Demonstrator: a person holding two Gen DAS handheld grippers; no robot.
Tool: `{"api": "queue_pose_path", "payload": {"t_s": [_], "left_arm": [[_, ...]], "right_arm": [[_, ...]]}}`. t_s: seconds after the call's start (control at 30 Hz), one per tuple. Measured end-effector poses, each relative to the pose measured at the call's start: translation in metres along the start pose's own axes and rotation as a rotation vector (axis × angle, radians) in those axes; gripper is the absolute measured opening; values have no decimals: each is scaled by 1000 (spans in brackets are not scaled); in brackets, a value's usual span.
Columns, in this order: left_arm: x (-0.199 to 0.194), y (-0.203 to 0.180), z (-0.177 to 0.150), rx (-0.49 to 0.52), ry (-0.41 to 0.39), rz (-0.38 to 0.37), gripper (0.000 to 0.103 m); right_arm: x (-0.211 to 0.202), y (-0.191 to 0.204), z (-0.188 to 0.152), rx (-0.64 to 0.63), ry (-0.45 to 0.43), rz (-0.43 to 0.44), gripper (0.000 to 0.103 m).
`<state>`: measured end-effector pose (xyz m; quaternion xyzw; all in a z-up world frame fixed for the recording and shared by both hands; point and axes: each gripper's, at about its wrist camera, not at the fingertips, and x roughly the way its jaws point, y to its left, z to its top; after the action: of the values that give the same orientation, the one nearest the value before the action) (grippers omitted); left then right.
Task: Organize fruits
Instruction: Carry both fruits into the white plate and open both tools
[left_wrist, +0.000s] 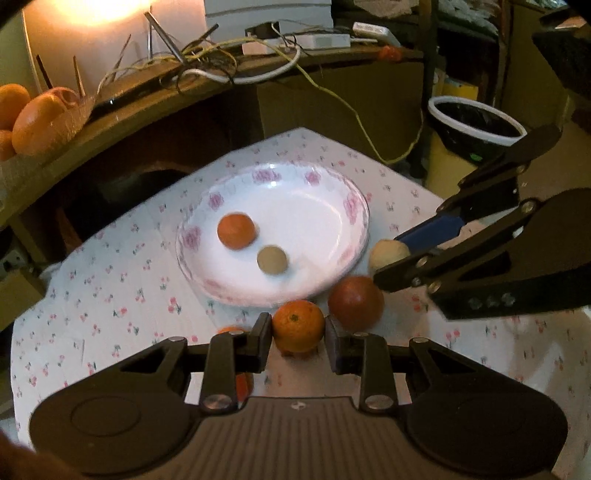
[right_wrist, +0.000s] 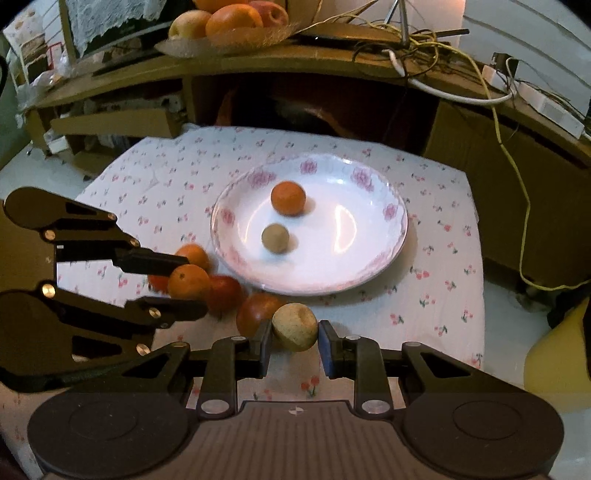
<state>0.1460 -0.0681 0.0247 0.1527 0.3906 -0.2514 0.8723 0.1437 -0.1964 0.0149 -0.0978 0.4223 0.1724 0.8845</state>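
Orange (left_wrist: 298, 325) pinched in left gripper (left_wrist: 298, 334), tan fruit (right_wrist: 295, 326) in right gripper (right_wrist: 295, 341), both near plate (left_wrist: 343, 206) rim. Already on plate: small orange (left_wrist: 236, 230), brownish ball (left_wrist: 272, 260). Red apple (left_wrist: 355, 302) crowding between grippers, on flowered cloth (left_wrist: 110, 288).

My left gripper (left_wrist: 298, 334) is clamped on an orange (left_wrist: 298, 328), near edge of the white floral plate (left_wrist: 354, 206). On the plate: a small orange (left_wrist: 236, 230) and a tan round fruit (left_wrist: 272, 260). My right gripper (left_wrist: 388, 260) pinches a pale fruit (left_wrist: 384, 251) at right, red apple (left_wrist: 355, 302) just beside.
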Motion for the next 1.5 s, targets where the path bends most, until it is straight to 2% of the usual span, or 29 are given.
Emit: {"api": "queue_pose_path", "payload": {"t_s": [0.17,0.37,0.83,1.23,1.5], "left_arm": [[7,5,16,-13,-31,21,36],[25,17,24,-40,-17,63,36],[43,31,27,-73,11,89,36],[45,34,28,-100,20,93,37],[37,41,31,-121,-1,108,42]], "right_arm": [[5,-2,12,17,-25,-17,27],[17,-9,25,51,-39,-35,27],[43,-11,38,56,-15,-62,28],[47,-14,41,80,-25,-70,30],[43,-19,42,96,-34,-76,32]]}}
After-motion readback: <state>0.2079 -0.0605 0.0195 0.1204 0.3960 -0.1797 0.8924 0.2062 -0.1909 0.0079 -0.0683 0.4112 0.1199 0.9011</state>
